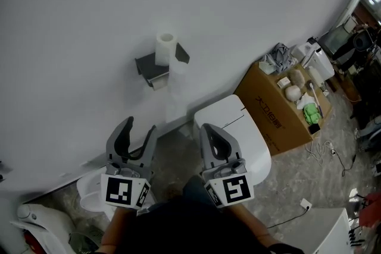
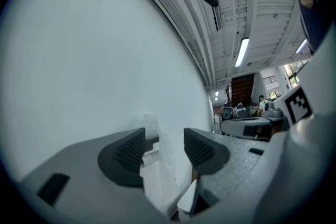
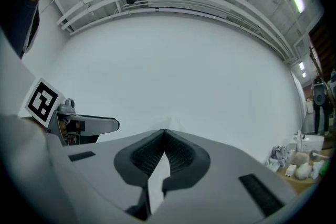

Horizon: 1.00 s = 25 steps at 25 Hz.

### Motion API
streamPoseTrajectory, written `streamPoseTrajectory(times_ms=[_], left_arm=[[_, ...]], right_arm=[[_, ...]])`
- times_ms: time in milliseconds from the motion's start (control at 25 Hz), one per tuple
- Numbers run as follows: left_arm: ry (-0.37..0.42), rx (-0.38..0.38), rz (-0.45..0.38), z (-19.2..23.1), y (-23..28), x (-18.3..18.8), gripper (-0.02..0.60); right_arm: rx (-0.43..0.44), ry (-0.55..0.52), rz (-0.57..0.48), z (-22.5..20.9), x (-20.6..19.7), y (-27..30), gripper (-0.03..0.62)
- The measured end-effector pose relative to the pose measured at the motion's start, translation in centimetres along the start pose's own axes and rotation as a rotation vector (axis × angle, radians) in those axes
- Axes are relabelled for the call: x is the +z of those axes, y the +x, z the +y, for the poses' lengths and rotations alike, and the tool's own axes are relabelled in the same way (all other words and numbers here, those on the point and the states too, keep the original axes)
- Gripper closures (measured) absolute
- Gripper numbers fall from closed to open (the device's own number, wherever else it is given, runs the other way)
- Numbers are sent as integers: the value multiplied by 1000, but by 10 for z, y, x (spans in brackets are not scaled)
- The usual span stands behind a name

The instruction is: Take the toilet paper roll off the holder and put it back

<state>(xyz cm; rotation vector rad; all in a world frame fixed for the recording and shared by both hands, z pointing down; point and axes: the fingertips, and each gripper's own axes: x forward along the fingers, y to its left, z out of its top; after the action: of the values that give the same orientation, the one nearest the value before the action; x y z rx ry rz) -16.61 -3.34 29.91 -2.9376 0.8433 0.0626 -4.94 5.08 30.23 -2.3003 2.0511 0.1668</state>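
White wall fills most of your view, with a toilet and a loaded cardboard box on the mottled grey floor. The toilet paper roll stands upright on its dark holder, so I judge you are only at the approach. Your left gripper is spread wide and empty; your right gripper is pinched closed on nothing. Both are well short of the roll. Next, probably straddle the roll with the left jaws, squeeze gently, and lift.
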Motion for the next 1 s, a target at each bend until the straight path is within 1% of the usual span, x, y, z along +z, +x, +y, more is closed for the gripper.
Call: streamPoseTrajectory(times_ms=[160,440,600,760,1000], left_arm=[[4,7,0,9,6,3,368],[7,35,-11,12,27,5,370],[21,65,-7,13,47,8,370],[19,92,-3,15,73,11,370],[18,151,-1,20,112,11,368]], right_arm=[[9,6,0,0,0,10,579],[73,9,-11,-6,0,35,579],[121,26,-24,-19,0,58,579],[164,39,-41,-40,4,88,579],[240,76,-48,-65,-2,131,579]])
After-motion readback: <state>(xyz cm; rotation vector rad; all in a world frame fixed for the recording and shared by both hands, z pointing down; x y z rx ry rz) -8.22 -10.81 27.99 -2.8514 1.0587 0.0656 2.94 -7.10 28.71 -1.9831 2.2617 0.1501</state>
